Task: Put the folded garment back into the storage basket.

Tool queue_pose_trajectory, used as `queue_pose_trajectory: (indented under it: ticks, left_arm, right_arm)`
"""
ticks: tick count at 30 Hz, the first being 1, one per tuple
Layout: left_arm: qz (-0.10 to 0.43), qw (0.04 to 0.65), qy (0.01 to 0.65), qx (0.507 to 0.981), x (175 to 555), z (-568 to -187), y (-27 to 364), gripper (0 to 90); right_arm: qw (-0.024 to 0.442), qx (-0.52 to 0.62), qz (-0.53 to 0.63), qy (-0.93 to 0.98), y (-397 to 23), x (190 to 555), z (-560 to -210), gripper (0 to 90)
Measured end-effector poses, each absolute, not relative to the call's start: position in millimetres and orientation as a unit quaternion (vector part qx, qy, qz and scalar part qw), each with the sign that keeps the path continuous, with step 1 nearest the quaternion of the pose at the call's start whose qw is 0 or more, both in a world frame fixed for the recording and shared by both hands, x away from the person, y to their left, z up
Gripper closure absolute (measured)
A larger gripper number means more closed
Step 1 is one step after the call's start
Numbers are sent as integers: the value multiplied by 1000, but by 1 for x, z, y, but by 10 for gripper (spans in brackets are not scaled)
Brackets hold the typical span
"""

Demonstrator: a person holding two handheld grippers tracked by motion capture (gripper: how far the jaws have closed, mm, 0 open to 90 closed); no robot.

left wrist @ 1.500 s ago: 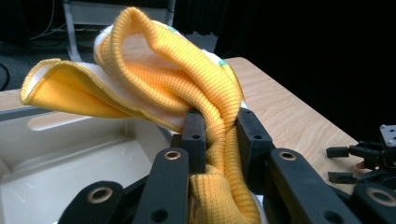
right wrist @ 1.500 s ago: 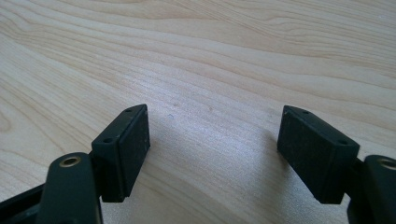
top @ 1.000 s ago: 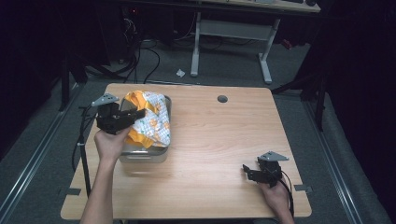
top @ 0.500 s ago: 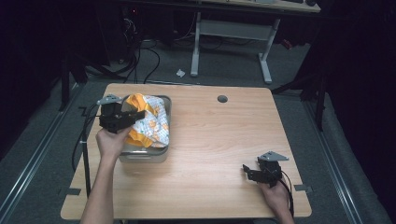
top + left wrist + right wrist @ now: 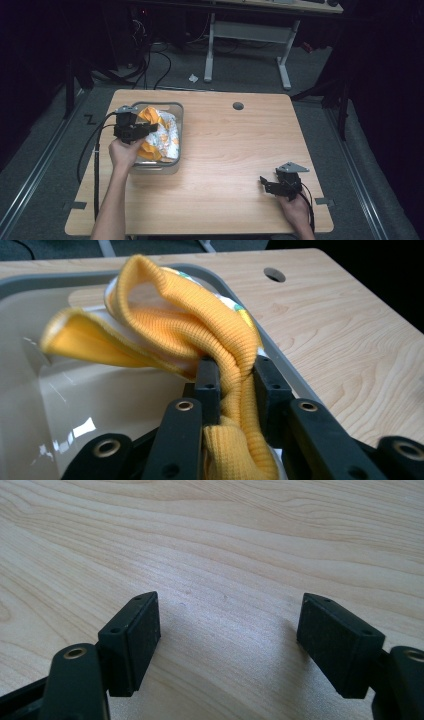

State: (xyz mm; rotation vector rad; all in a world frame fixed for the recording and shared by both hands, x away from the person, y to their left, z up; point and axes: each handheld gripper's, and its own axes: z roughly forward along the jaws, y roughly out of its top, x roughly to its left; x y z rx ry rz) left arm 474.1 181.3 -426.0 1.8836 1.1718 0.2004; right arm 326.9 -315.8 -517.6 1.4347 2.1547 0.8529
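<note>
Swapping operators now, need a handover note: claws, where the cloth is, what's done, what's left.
Left claw: shut on the yellow cloth, holding it over the grey bin at the table's left side.
Right claw: open, nothing between the jaws, low over the bare wooden table near the right front corner.
Done: the cloth is gripped, and most of it sits bunched inside the bin.
Left: probably lower the rest in, open the left claw, pull back.

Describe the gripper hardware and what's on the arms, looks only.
Both are black two-jaw units with flat rectangular pads on perforated linkage arms with brass-coloured rivets. The left gripper and the right gripper each carry a grey three-cornered plate on top and trail a black cable. Forearms are bare, no sleeves or gloves showing.
</note>
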Motion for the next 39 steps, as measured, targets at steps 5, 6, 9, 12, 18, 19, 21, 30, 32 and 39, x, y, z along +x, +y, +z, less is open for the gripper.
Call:
queue_pose_trajectory:
  ticks: [5,6,9,12,18,19,21,30,32,39]
  left_arm:
    - [86,422,474,768,478,-434,173,756]
    - [89,416,475,771,479,-435,172,755]
    - [100,390,475,782,480,-439,169,750]
    - [112,359,482,791,483,-444,168,742]
    - [125,325,503,792,485,-447,169,684]
    - [126,319,505,792,485,-447,169,671]
    - [131,313,508,792,485,-447,169,651]
    - [153,298,533,777,485,-446,168,416]
    - [152,300,534,776,485,-445,169,388]
    - [162,315,533,768,478,-437,168,337]
  right_arm:
    - [207,515,306,773,-316,327,-518,255]
    - [207,515,306,773,-316,327,-518,255]
    - [207,516,306,773,-316,327,-518,254]
    - [207,515,306,773,-316,327,-518,254]
    - [207,516,306,773,-316,327,-518,254]
    - [207,515,306,773,-316,327,-518,254]
    - [207,515,306,773,-316,327,-518,254]
    - [207,516,306,773,-316,327,-518,254]
    - [207,515,306,773,-316,327,-518,254]
    - [207,516,306,773,-316,327,-518,254]
